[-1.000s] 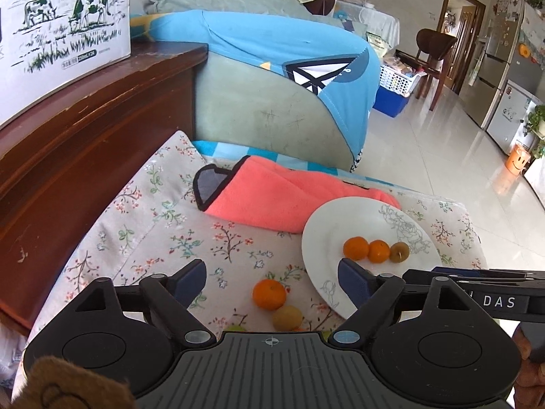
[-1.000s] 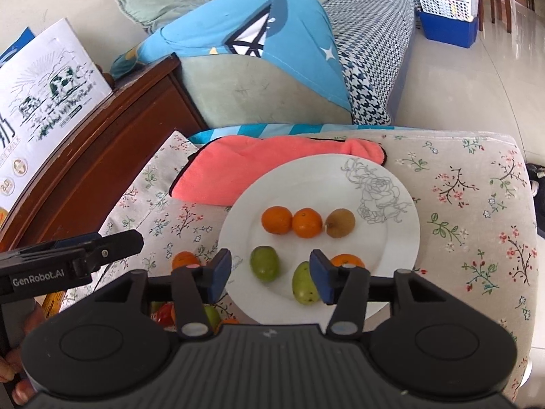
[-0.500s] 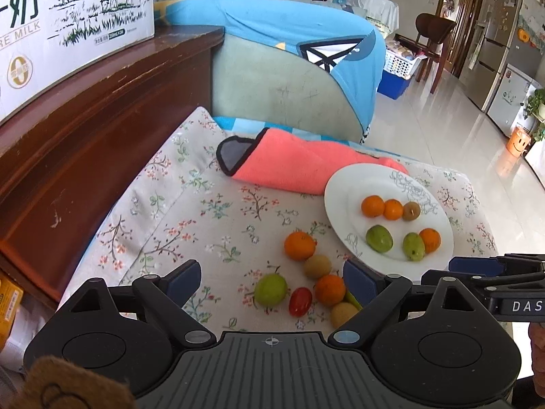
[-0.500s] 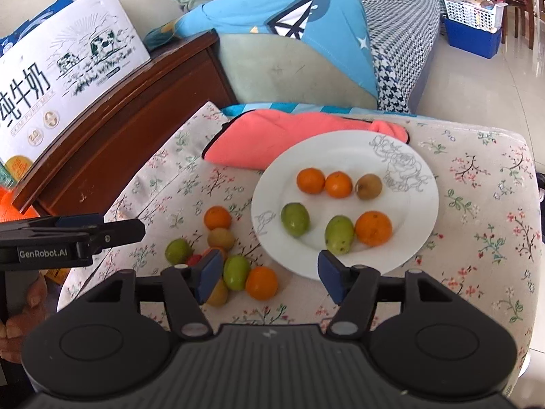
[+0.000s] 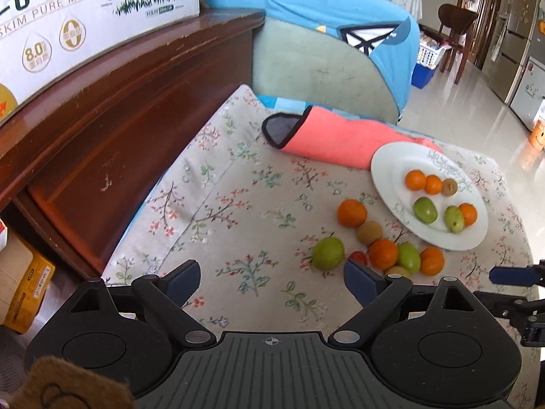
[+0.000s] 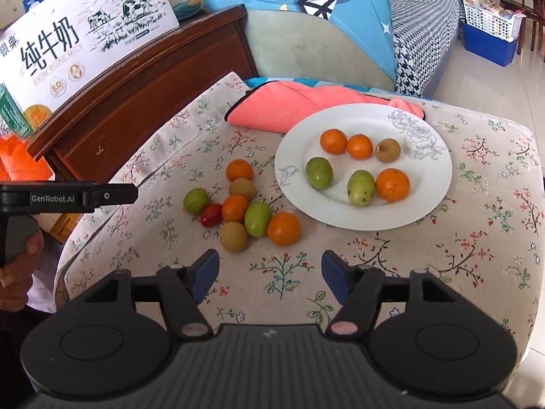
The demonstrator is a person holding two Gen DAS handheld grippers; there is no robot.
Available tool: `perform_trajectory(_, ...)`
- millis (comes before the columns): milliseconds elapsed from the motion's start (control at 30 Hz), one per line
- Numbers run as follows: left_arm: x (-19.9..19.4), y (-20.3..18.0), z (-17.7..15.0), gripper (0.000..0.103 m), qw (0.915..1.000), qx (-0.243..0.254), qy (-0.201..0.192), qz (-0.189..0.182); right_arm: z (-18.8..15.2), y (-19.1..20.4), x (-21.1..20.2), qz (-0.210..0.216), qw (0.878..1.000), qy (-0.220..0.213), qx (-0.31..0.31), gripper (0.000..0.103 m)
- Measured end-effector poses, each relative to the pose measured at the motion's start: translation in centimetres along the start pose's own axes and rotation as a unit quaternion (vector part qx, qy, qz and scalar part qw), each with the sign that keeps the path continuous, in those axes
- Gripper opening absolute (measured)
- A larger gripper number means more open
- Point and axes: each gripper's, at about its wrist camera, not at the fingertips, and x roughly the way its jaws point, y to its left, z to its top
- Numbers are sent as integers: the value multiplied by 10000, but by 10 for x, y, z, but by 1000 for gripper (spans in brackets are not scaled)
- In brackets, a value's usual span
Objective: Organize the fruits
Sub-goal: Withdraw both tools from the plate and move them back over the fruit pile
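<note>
Judging by the spread, the sorting was about half done: seven loose fruits (image 6: 243, 209) lay clustered left of the white plate (image 6: 432, 184), which held six. Its oval green fruit (image 6: 360, 188) stood long axis near-to-far. The left gripper (image 5: 270, 277) gaped empty; the right gripper (image 6: 267, 274), also empty, was opening.

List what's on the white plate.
The white plate holds three oranges, two green fruits and one brown fruit. Nothing there is covered.
</note>
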Motion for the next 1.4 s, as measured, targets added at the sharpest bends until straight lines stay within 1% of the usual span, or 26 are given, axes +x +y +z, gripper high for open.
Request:
perform_trajectory(67,4,2,-2,93,9999,30,113,14,0,1,2,4,10000,4,-55,67)
perform_trajectory(167,7,2,-5,93,9998,93,173,13,-2,5,4,19,9999,-16,-140,62)
perform_trajectory(267,9,2,-6,92,9998,108,175,2,-2,7,8,-7,9997,-51,-218,54)
perform_trajectory(333,9,-1,-6,92,9998,188,67,51,-2,6,11,-67,9998,-62,-195,46)
perform_trajectory(367,10,-2,-6,92,9997,221,6,96,-1,4,13,-96,9998,-62,-149,44)
perform_trajectory(433,14,-3,-4,92,9997,233,-2,111,0,1,17,-145,9999,-69,-15,42)
perform_trajectory(600,24,-5,-1,91,9999,70,58,-84,4,-5,26,-165,9995,-72,265,40)
perform_trajectory(800,35,-15,2,89,9994,208,44,-281,7,-6,33,-130,9992,-46,375,40)
perform_trajectory(1000,51,-19,7,81,9990,118,130,-421,9,-7,42,-120,9986,-21,513,41)
perform_trajectory(1100,58,-19,8,74,9987,75,177,-482,10,-7,46,-147,9985,-33,530,41)
perform_trajectory(1167,61,-19,9,66,9983,45,195,-548,11,-7,48,-155,9984,-45,540,41)
perform_trajectory(1200,63,-19,9,65,9981,43,208,-580,12,-7,50,-156,9985,-53,531,41)
perform_trajectory(1267,67,-21,8,59,9978,52,243,-616,12,-6,52,-157,9986,-51,505,40)
perform_trajectory(1333,72,-21,8,54,9975,56,298,-643,12,-6,55,-166,9987,-33,490,36)
perform_trajectory(1400,75,-21,8,52,9971,39,332,-681,13,-6,57,-193,9987,-4,482,33)
